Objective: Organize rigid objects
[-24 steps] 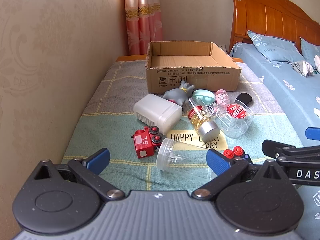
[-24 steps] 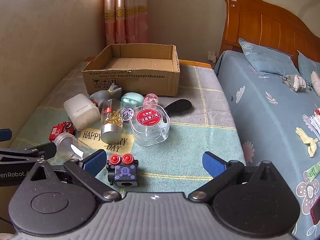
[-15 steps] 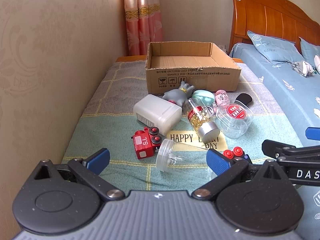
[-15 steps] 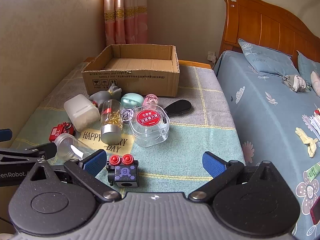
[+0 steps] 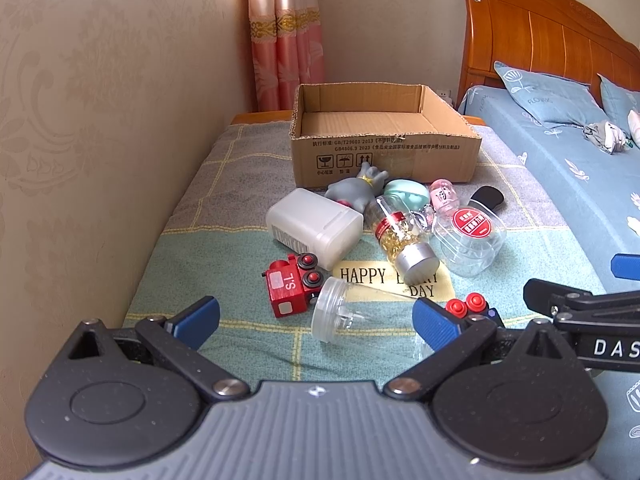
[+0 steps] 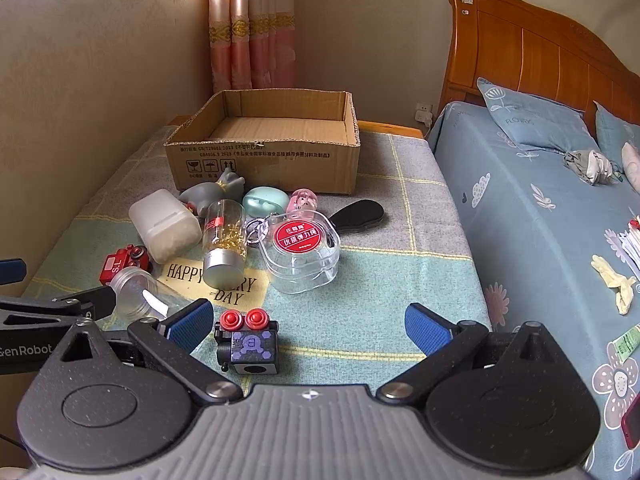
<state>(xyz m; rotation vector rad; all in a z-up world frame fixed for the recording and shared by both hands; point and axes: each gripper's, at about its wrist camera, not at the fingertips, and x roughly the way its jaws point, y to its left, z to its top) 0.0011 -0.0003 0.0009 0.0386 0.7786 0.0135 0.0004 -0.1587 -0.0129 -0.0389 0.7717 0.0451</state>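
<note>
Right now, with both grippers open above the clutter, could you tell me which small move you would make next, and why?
Probably ease the right gripper forward and down around the black toy block with red buttons. It lies nearest, partly between the open jaws, apart from the pile, and the cardboard box is empty. The left gripper is open too.

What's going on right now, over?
Left gripper open, right gripper open, both empty. Cardboard box empty; toys piled in front. Purple block toy nearest right gripper. Nothing blocking.
</note>
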